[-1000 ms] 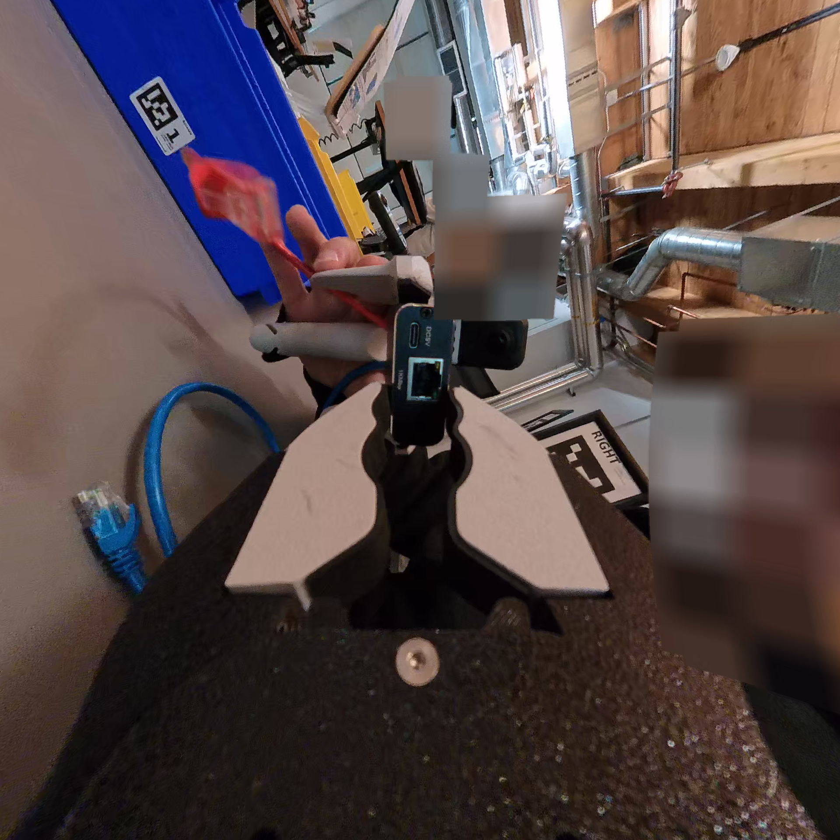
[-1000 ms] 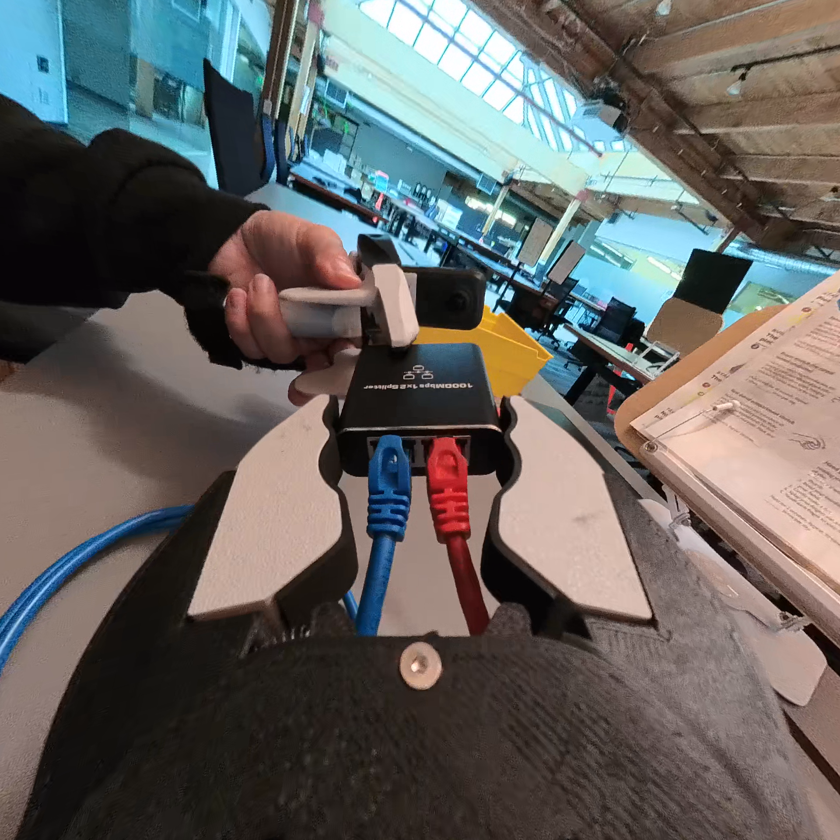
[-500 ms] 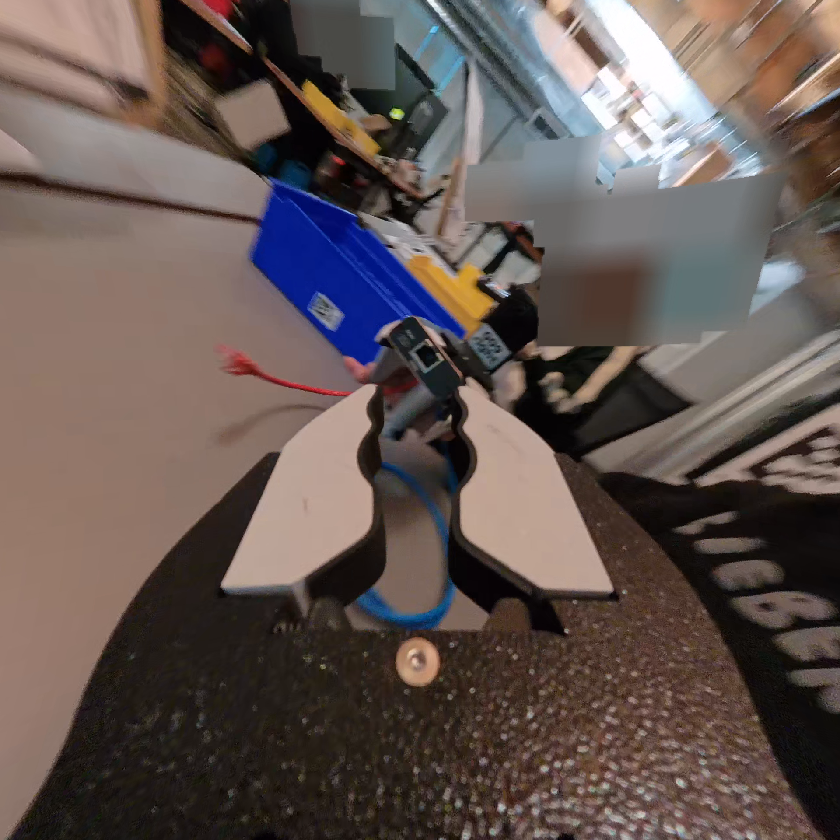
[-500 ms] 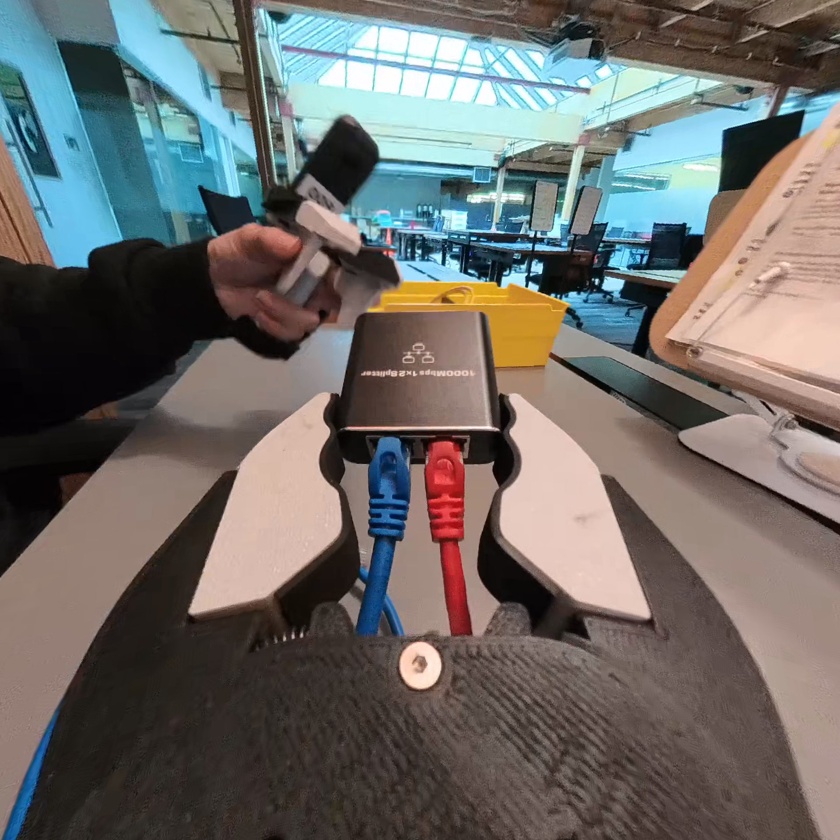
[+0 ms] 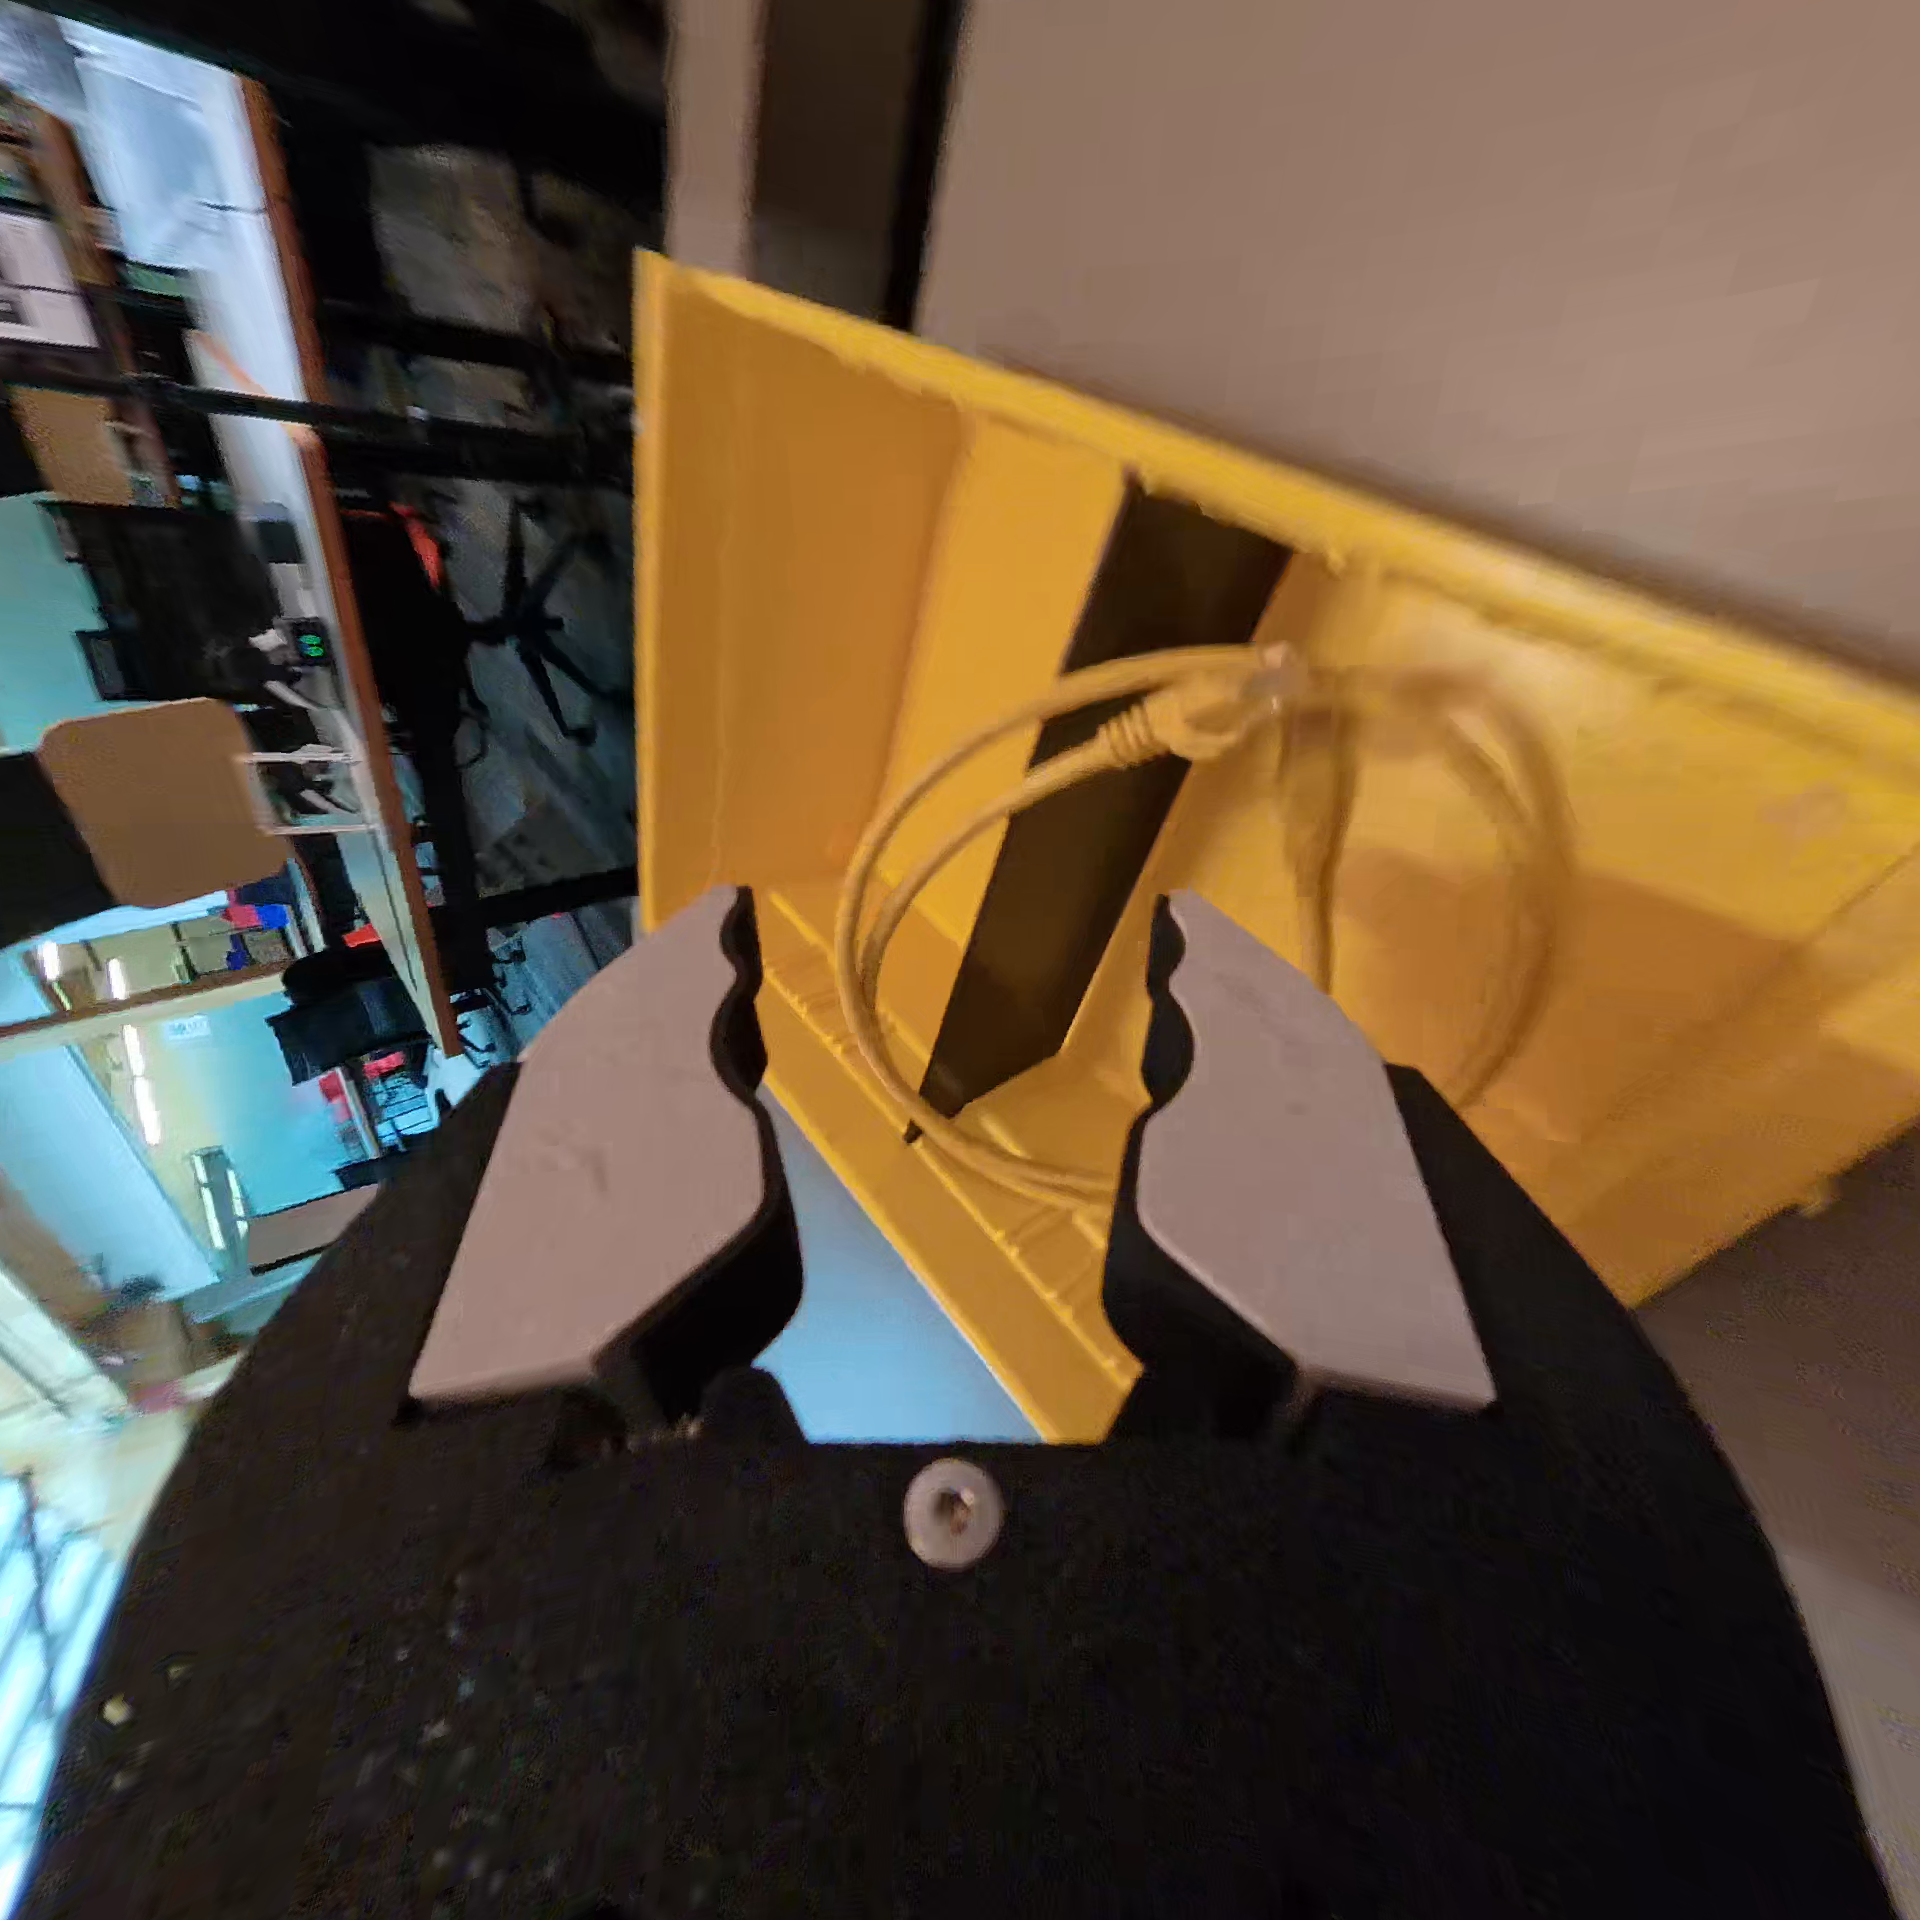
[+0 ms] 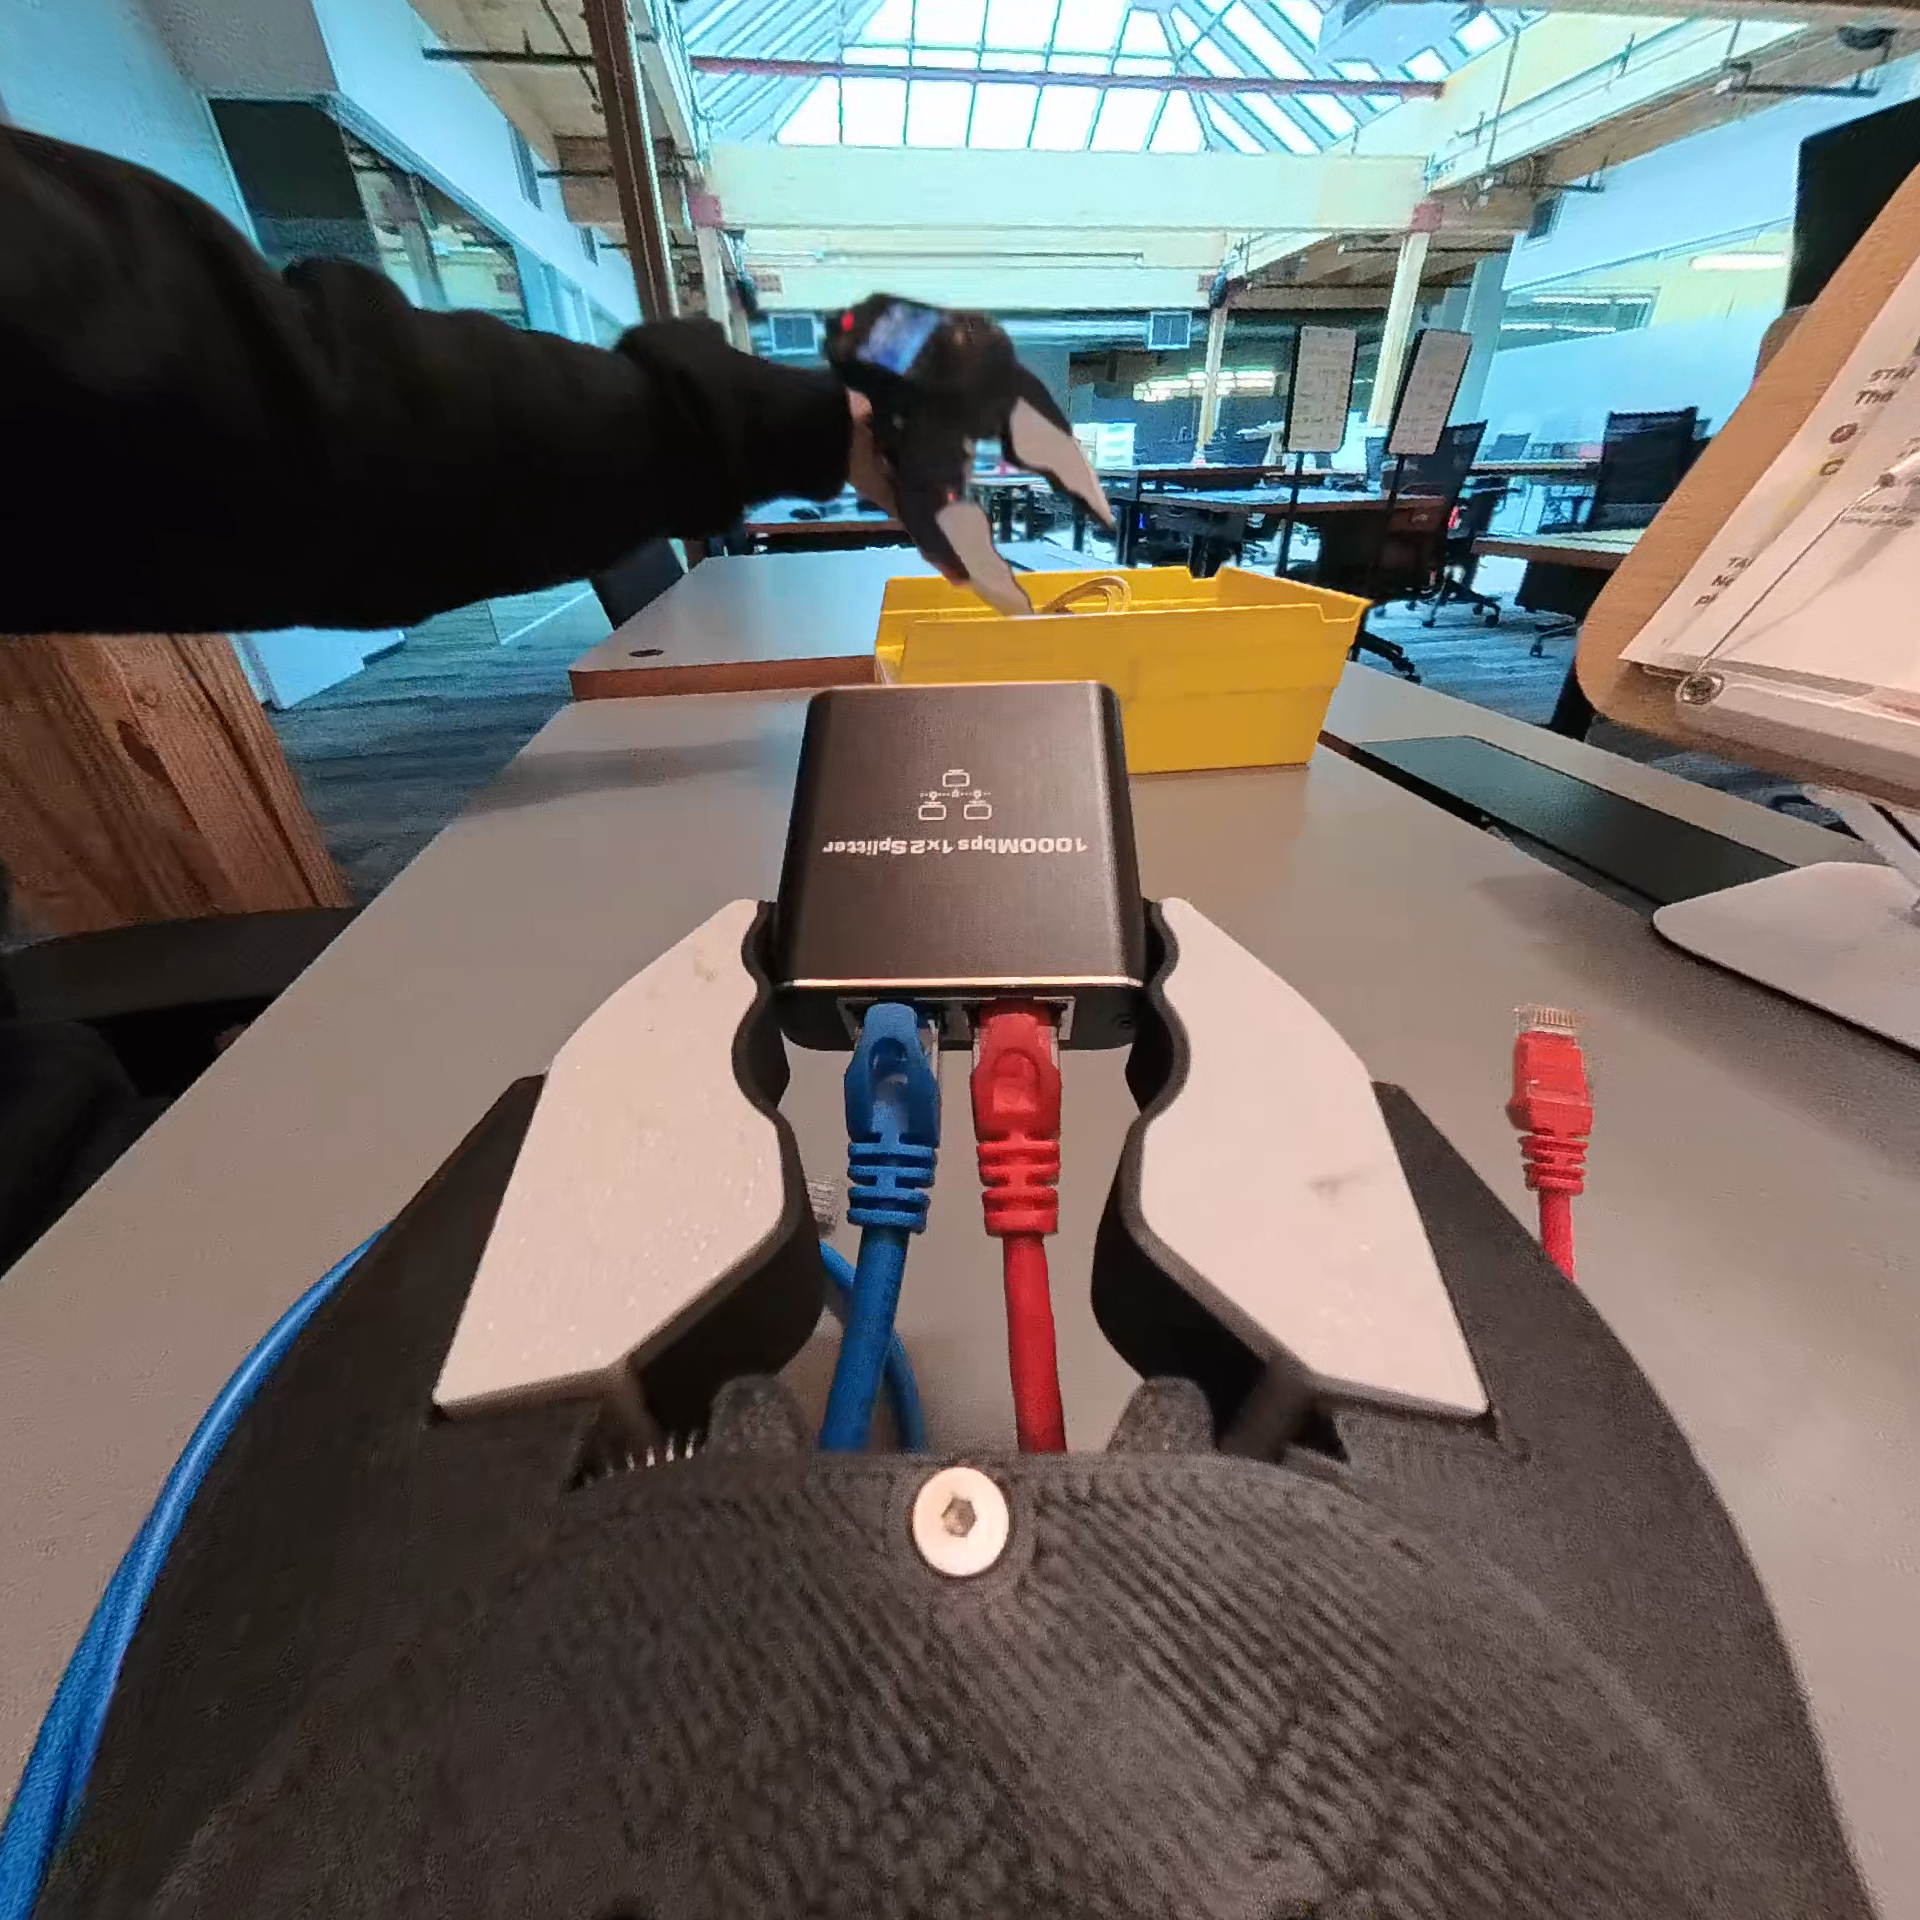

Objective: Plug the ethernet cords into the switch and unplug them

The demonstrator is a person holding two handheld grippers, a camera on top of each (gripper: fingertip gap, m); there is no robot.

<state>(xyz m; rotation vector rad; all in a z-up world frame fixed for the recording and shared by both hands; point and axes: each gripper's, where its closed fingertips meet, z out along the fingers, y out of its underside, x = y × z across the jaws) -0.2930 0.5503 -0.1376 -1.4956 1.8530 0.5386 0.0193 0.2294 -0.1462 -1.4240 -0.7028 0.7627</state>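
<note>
Left gripper has swung off the switch to the yellow bin, fingers spread and empty over a yellow cord. Right gripper still pinches the switch above the bench (blue plug and red plug seated).

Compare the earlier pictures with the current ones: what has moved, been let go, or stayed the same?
The left gripper let go of the switch, swung away and now reaches, open, into the yellow bin holding a yellow cord. The right gripper stays shut on the switch, with the blue cord and red cord still plugged in.
</note>
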